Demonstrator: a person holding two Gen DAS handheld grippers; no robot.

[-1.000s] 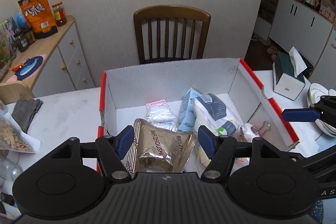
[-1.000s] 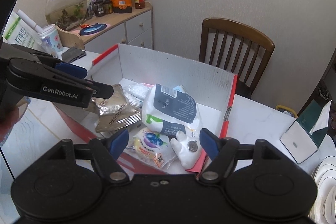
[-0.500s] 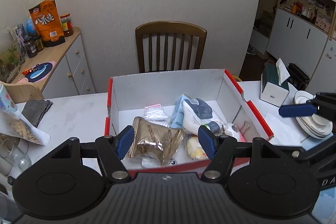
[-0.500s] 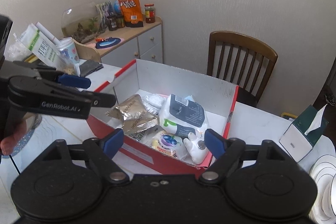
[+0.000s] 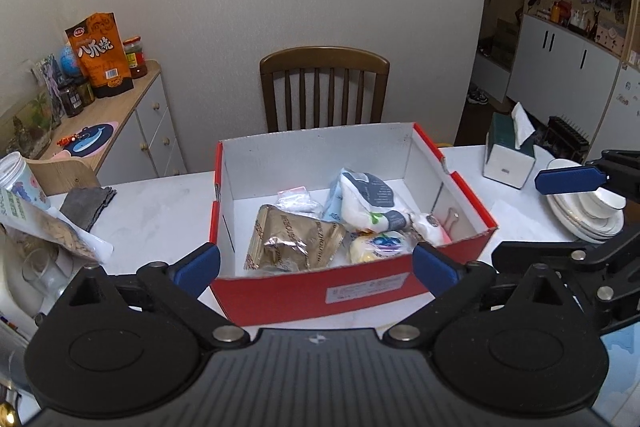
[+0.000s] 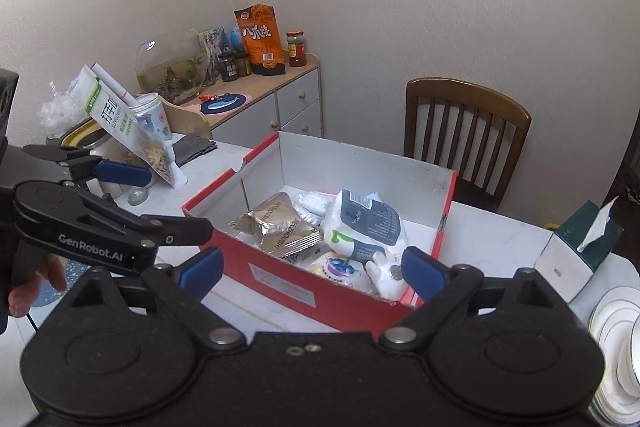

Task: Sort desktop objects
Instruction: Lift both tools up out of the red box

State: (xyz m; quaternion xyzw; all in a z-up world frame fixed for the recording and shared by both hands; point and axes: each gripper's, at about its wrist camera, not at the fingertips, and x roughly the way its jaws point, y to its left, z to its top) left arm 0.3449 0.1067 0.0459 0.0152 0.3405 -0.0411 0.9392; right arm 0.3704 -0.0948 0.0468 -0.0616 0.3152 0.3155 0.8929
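Red cardboard box (image 5: pixel 352 293) sits on the white table (image 5: pixel 160 223), open at the top, white inside. Contents: gold foil packet (image 5: pixel 294 237) at the near left, white and grey pouch (image 5: pixel 370 205) leaning toward the middle, small clear bag (image 5: pixel 298 201) at the far side, yellow wrapped snack (image 5: pixel 378 247) at the near wall, white figurine (image 5: pixel 430 227) at the near right.

Left gripper (image 5: pixel 316 265) hovers before the near wall of the box, fingers spread wide, holding nothing. Right gripper (image 6: pixel 312 269) hovers at the near right corner of the box, fingers likewise spread, empty.

Surroundings: tissue box (image 5: pixel 508 157) and stacked white plates (image 5: pixel 586 217) to the right of the box; grey cloth (image 5: pixel 88 205) to the left; wooden chair (image 5: pixel 324 87) behind the far side.
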